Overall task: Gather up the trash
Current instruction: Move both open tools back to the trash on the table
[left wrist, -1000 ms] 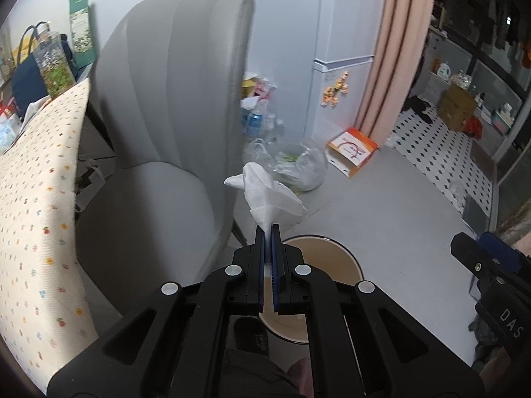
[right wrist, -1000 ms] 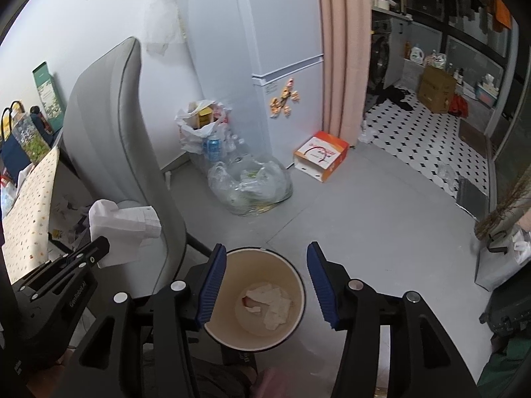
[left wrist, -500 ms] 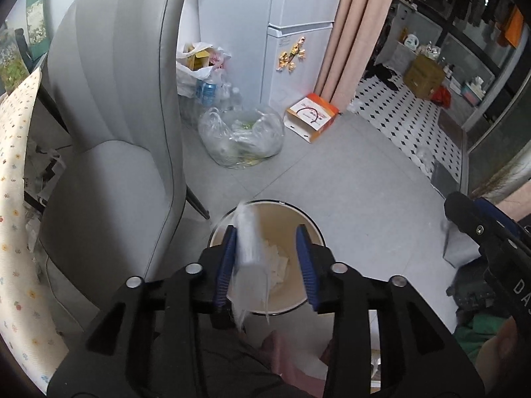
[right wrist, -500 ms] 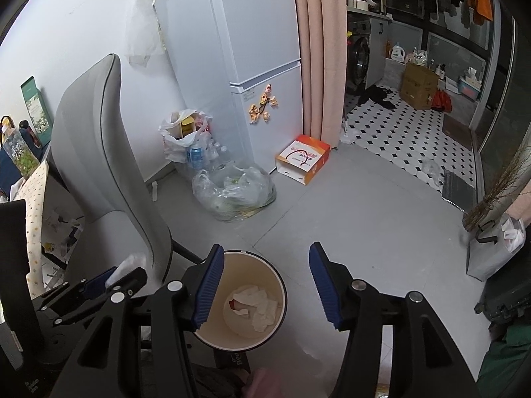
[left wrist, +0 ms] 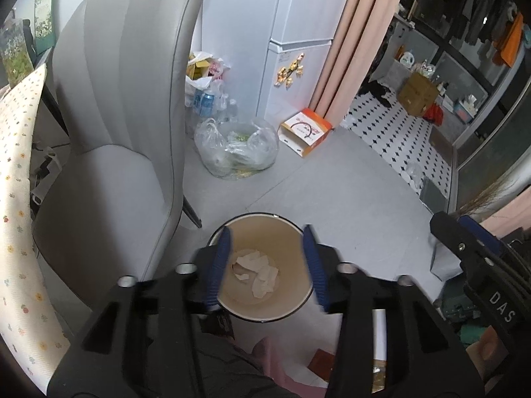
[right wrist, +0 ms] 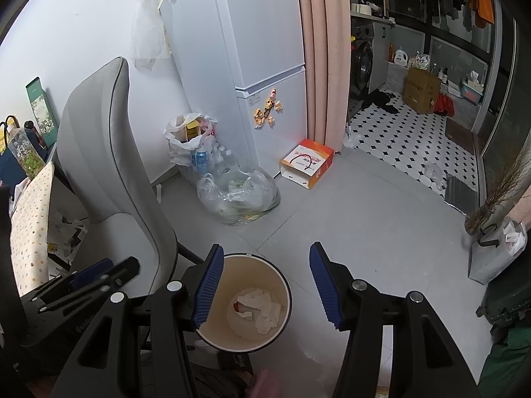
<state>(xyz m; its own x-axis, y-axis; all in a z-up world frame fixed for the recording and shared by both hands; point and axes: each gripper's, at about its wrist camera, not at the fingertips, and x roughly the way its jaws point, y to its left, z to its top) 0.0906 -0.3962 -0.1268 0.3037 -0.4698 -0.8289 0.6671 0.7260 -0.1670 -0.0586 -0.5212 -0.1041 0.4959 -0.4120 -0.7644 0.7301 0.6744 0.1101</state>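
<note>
Crumpled tissues (left wrist: 257,273) in the bin (left wrist: 232,301) below, framed between both grippers' spread, empty fingers (left wrist: 217,260).

Bin (left wrist: 262,311) mouth open upward at lower centre of frame; crumpled tissues (left wrist: 255,270) lie low inside, free room above them. Grey chair (left wrist: 113,126) stands just beside the bin at left and blocks that side. Bare floor (left wrist: 332,192) to the right and beyond. Clear plastic bag (left wrist: 237,152) and orange box (left wrist: 305,131) sit farther off, near the fridge (right wrist: 262,49).
</note>
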